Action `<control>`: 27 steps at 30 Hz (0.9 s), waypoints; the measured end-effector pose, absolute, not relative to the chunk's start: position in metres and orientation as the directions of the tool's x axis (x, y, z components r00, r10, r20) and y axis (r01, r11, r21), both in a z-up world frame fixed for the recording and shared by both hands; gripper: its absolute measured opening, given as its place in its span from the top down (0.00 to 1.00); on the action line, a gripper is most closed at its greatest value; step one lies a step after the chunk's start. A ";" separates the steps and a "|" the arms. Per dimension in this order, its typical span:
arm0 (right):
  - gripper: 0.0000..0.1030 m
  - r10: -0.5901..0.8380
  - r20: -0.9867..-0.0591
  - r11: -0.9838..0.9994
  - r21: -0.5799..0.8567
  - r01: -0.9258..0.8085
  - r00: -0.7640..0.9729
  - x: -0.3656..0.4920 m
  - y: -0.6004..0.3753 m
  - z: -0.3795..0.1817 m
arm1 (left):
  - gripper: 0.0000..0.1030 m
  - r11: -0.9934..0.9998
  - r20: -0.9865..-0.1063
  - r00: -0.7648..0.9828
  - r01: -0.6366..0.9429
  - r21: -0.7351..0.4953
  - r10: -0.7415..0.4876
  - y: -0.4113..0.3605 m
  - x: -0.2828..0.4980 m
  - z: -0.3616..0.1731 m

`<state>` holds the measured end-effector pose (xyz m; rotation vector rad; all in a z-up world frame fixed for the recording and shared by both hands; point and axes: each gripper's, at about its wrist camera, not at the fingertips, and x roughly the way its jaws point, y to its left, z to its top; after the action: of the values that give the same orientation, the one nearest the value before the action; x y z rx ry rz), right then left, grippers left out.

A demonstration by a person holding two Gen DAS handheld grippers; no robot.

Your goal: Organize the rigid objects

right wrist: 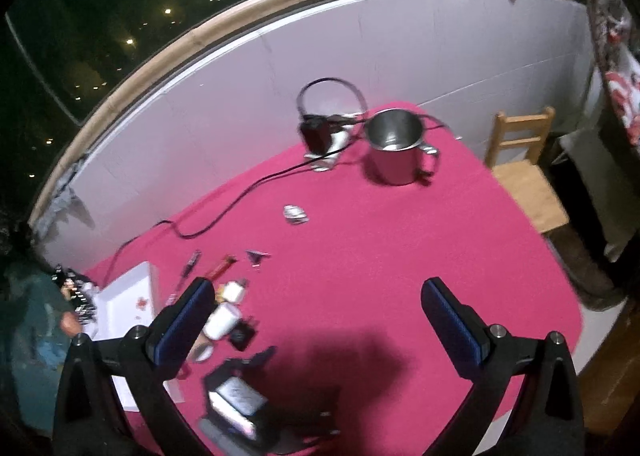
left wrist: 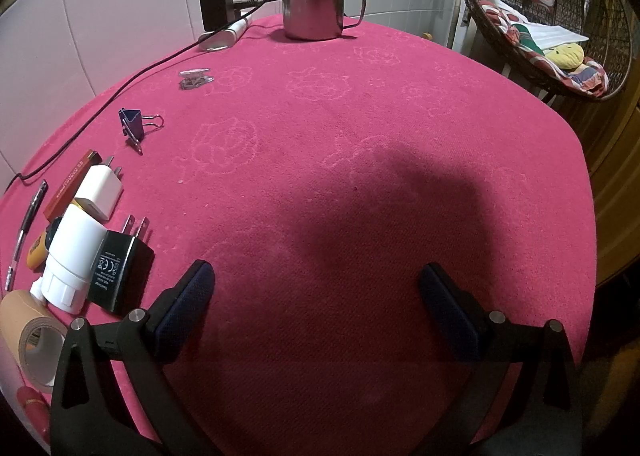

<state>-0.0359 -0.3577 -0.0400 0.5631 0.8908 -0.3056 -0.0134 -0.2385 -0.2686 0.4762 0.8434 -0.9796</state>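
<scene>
Small rigid objects lie along the left of the pink table (left wrist: 360, 160): a black plug adapter (left wrist: 118, 272), a white cylinder (left wrist: 72, 256), a white plug adapter (left wrist: 100, 190), a tape roll (left wrist: 32, 344), a pen (left wrist: 24, 232), a blue binder clip (left wrist: 134, 124) and metal clips (left wrist: 194, 78). A steel mug (left wrist: 314, 8) stands at the back. My left gripper (left wrist: 316, 276) is open and empty, just right of the black adapter. My right gripper (right wrist: 316, 292) is open and empty, higher above the table; the mug (right wrist: 396, 146) and the left gripper (right wrist: 240, 396) show below it.
A black charger (left wrist: 216, 6) with a long cable sits on a white device at the back, against the tiled wall. A white tray (right wrist: 124, 296) lies at the table's left edge. A wooden chair (right wrist: 524, 176) and a wicker basket chair (left wrist: 552, 16) stand to the right.
</scene>
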 end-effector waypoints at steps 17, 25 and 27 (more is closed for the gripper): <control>0.00 0.029 -0.771 0.889 0.311 0.336 0.637 -0.027 -0.317 -0.028 | 0.00 0.495 -0.800 0.288 0.869 -0.013 -0.526 -0.239 -0.013 -0.268; 0.00 0.038 -0.767 0.882 0.327 0.339 0.641 -0.027 -0.311 -0.028 | 0.00 0.494 -0.804 0.284 0.869 -0.014 -0.522 -0.239 -0.013 -0.269; 0.00 0.040 -0.764 0.883 0.329 0.335 0.644 -0.026 -0.308 -0.027 | 0.00 0.494 -0.804 0.284 0.869 -0.014 -0.522 -0.239 -0.013 -0.269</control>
<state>-0.0263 -0.3082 -0.0272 0.4733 0.8625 -0.1749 -0.0126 -0.2390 -0.2687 0.4800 0.8509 -0.9795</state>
